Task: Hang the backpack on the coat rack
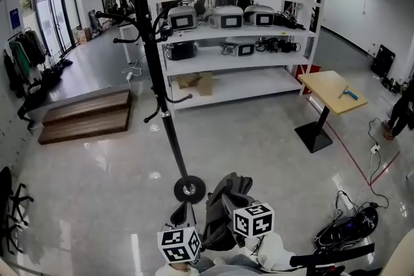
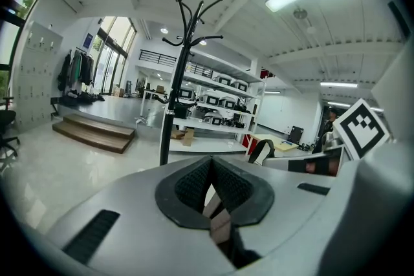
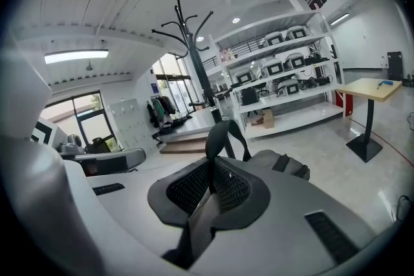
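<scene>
The black coat rack (image 1: 160, 84) stands on its round base (image 1: 189, 189) just ahead of me, its curved hooks high up. A grey backpack (image 1: 223, 207) hangs between my two grippers, close to the base. My left gripper (image 1: 182, 215) is shut on a pale strap (image 2: 218, 222) of the backpack. In the left gripper view the rack (image 2: 174, 97) rises straight ahead. My right gripper (image 1: 240, 207) is shut on a grey mesh shoulder strap (image 3: 206, 209). The bag's body (image 3: 281, 163) and its black top handle (image 3: 223, 136) show beyond the jaws, the rack (image 3: 194, 55) further off.
White shelving (image 1: 239, 42) with boxy machines stands behind the rack. A small wooden table (image 1: 333, 92) is at the right, wooden steps (image 1: 87, 114) at the left. Cables and gear (image 1: 349, 223) lie on the floor at lower right. A chair (image 1: 10, 203) sits at the left edge.
</scene>
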`<state>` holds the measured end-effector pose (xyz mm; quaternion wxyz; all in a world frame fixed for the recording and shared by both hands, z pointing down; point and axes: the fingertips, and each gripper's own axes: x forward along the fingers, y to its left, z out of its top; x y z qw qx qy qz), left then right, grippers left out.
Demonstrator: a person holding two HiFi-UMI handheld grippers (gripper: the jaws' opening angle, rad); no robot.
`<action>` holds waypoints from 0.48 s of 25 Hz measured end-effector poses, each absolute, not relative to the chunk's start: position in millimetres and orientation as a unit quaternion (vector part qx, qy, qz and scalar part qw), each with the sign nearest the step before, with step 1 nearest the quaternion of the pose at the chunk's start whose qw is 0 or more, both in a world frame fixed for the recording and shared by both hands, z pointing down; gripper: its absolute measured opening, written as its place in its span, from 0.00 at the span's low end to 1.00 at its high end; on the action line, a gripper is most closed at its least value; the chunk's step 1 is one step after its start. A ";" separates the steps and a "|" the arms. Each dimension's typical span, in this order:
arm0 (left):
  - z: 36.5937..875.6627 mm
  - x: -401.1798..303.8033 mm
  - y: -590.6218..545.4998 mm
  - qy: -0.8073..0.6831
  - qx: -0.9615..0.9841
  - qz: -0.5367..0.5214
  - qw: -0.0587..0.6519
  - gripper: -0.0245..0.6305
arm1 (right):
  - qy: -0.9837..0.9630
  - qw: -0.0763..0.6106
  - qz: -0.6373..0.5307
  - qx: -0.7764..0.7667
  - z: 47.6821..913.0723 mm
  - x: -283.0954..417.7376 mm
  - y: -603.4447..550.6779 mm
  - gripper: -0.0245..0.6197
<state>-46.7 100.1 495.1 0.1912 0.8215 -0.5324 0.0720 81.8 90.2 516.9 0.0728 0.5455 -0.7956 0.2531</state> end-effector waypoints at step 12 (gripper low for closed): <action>497.2 -50.3 34.1 -0.540 0.816 0.066 0.194 0.04 | -0.793 0.087 0.252 0.548 522.4 92.6 32.9 0.08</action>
